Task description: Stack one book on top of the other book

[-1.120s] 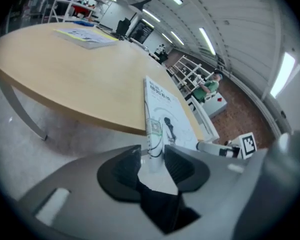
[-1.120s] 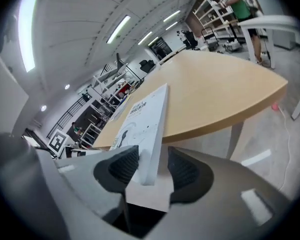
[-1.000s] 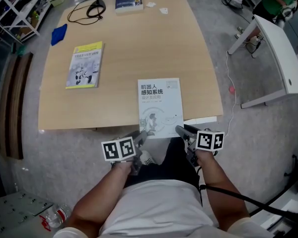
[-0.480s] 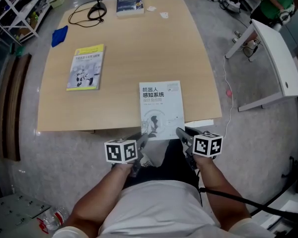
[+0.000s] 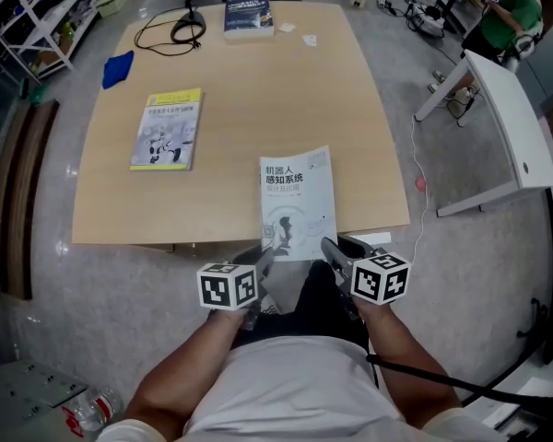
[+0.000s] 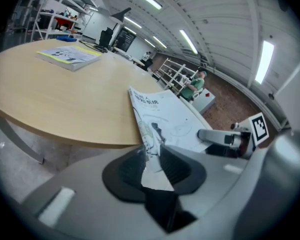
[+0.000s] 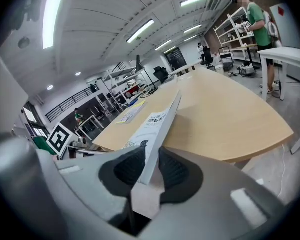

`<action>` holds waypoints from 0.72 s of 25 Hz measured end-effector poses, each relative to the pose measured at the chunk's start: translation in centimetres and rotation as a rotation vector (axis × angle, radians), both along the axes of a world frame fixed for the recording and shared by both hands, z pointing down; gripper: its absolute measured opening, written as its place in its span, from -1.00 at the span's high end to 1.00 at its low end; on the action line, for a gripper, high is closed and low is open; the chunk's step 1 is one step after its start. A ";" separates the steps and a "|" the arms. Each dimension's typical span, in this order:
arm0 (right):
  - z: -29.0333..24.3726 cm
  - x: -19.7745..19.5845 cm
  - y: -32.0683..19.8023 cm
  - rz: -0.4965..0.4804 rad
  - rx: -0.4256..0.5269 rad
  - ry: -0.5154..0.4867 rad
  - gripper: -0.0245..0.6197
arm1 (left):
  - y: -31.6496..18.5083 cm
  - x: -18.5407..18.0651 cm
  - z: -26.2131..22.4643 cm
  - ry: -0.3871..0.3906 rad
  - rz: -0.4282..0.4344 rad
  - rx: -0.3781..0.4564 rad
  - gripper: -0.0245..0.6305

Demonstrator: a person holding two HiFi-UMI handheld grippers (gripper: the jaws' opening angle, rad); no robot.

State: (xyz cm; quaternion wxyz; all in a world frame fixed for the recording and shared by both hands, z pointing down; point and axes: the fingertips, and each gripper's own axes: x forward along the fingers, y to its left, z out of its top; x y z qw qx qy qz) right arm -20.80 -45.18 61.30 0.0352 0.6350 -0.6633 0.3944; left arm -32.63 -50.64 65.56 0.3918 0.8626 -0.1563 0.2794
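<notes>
Since the earlier frame, the white book (image 5: pixel 298 201) has been tilted up off the table (image 5: pixel 240 81) at its right near corner. The left gripper (image 5: pixel 262 260) and right gripper (image 5: pixel 330 247) have just been closed on its near edge. With such shallow grips, it could be dropped short of the yellow book (image 5: pixel 168 128).

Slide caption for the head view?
Left gripper and right gripper, jaws just closed further, pinch the white book; yellow book lies across the table.

Left tongs (image 5: pixel 262 257) and right tongs (image 5: pixel 328 246) gripped the book (image 5: pixel 298 201), tilting it.
</notes>
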 end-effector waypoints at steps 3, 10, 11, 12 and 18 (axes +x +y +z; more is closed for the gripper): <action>-0.8 -0.2 -1.2 -0.011 0.012 0.011 0.65 | -0.9 -0.2 -0.5 0.013 -0.018 0.001 0.62; -3.5 0.2 -4.2 -0.044 0.028 -0.002 0.65 | -3.8 0.3 -3.3 0.026 -0.060 0.032 0.62; -4.0 0.4 -4.7 -0.044 0.031 -0.010 0.65 | -4.4 0.4 -4.0 0.027 -0.065 0.043 0.62; -4.5 0.6 -5.5 -0.048 0.038 -0.018 0.65 | -5.2 0.5 -4.7 0.027 -0.074 0.058 0.62; -6.3 1.0 -12.3 -0.134 0.096 -0.048 0.65 | -11.6 0.4 -7.6 0.026 -0.154 0.159 0.62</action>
